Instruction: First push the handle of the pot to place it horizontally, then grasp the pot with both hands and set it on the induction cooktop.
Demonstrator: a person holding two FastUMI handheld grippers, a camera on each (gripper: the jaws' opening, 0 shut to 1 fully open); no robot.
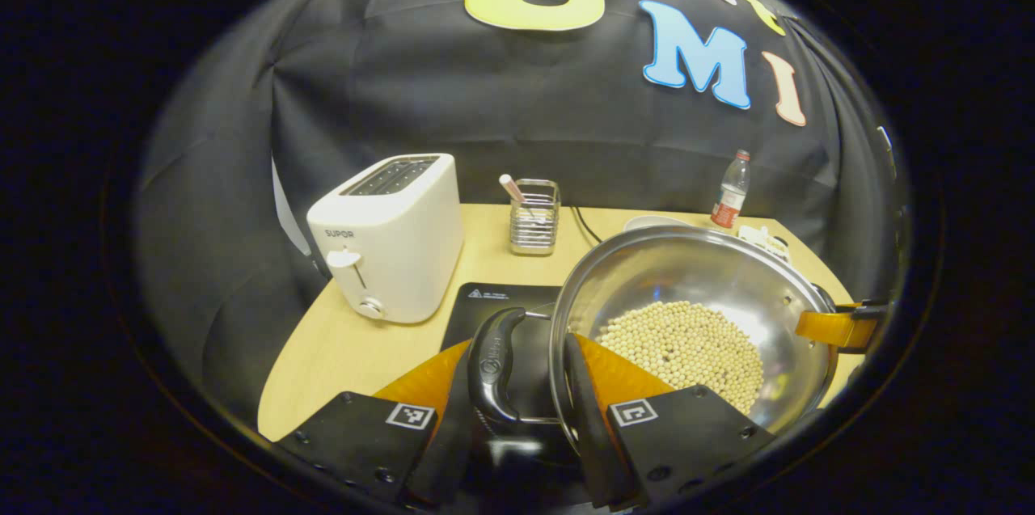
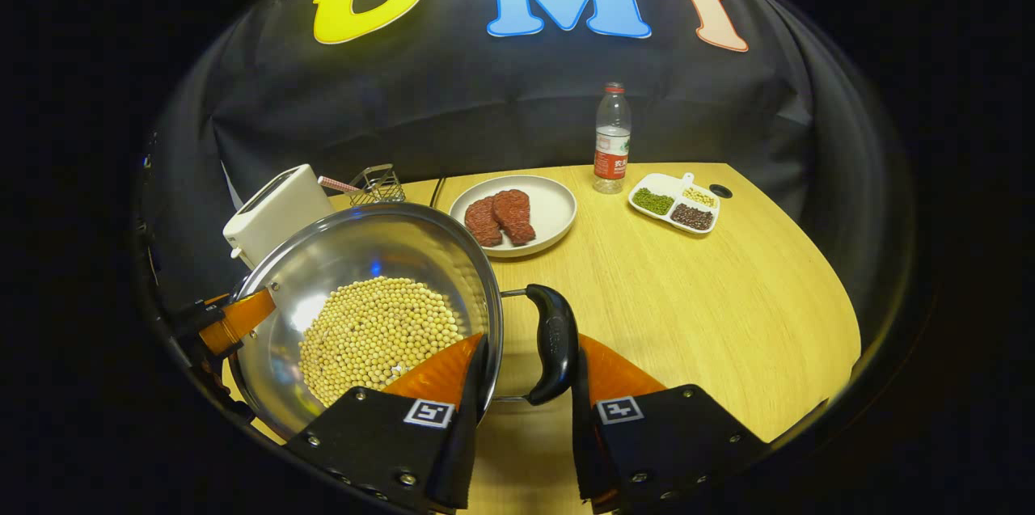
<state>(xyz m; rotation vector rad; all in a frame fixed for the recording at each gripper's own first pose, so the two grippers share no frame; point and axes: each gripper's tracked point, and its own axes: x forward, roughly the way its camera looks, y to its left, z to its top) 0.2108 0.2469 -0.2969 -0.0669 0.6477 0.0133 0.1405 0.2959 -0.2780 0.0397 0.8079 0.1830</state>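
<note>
Left hand-held gripper (image 1: 530,386): fingers straddle the pot's (image 1: 695,280) black side handle (image 1: 497,365), one finger outside the handle, the other just inside the pot rim. Gap is narrow and the handle sits in it, but I cannot tell if both pads press on it.

Right hand-held gripper (image 2: 525,373): same setup on the opposite black handle (image 2: 552,353), one finger over the rim by the beans, the other outside the handle. Narrow gap; contact on both sides not clear. In the left gripper view its orange finger shows at the pot's far rim (image 1: 833,327); in the right gripper view the left one's finger shows at the far rim (image 2: 238,319).

Pot: steel, wide bowl, a layer of pale soybeans (image 2: 376,333) in the bottom. In the left gripper view it sits over the right part of the black induction cooktop (image 1: 501,305); cannot tell if it rests on it or is lifted.

Relative to the pot, on the light wooden desk (image 2: 711,313):
- white toaster (image 1: 388,236) beyond the cooktop, to its left
- wire utensil holder (image 1: 534,217) behind the cooktop
- white plate with two pieces of red meat (image 2: 517,212) just behind the pot
- water bottle (image 2: 612,139) farther back, at the black cloth wall
- white divided dish of beans (image 2: 675,204) beside the bottle
</note>
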